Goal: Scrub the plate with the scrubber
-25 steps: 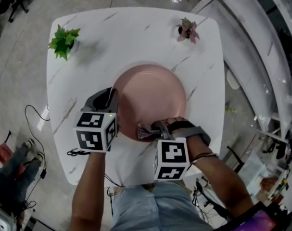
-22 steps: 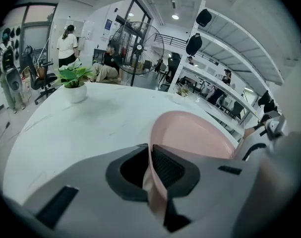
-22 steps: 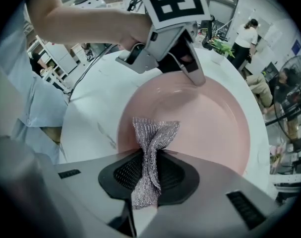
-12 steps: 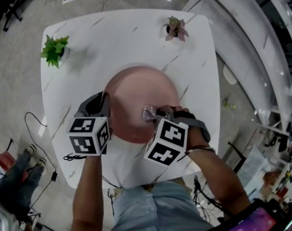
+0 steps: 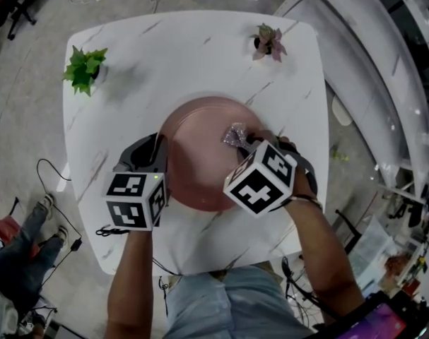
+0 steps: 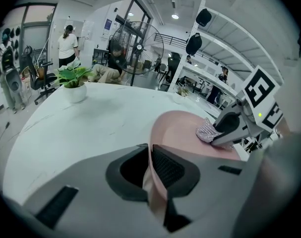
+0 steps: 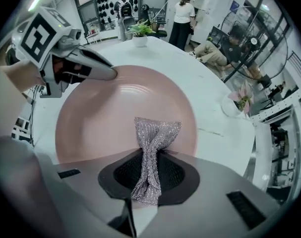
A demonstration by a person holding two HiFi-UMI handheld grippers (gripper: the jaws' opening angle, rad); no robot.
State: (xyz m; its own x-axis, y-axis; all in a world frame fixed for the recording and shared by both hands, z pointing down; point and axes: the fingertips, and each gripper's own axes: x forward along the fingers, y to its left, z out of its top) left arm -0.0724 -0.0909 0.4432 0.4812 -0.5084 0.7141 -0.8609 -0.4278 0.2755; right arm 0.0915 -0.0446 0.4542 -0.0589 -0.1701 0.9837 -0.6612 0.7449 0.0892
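A round pink plate (image 5: pixel 203 154) lies in the middle of the white marble table (image 5: pixel 193 55). My left gripper (image 5: pixel 156 150) is shut on the plate's left rim (image 6: pixel 151 157). A silvery mesh scrubber (image 5: pixel 234 135) is pinched in my right gripper (image 5: pixel 247 141), which is shut on it over the right side of the plate. In the right gripper view the scrubber (image 7: pixel 152 148) fans out onto the plate's inner surface (image 7: pixel 100 118). The left gripper view shows the scrubber (image 6: pixel 207 131) and the right gripper (image 6: pixel 214 130) on the plate's far side.
A small green potted plant (image 5: pixel 85 68) stands at the table's far left corner and a pink-leaved potted plant (image 5: pixel 269 42) at the far right. White shelving (image 5: pixel 384 83) runs along the right of the table. People stand and sit in the background (image 7: pixel 181 14).
My right gripper has carried the scrubber across the plate, from its near edge up toward the right side. The left gripper keeps its hold on the rim.
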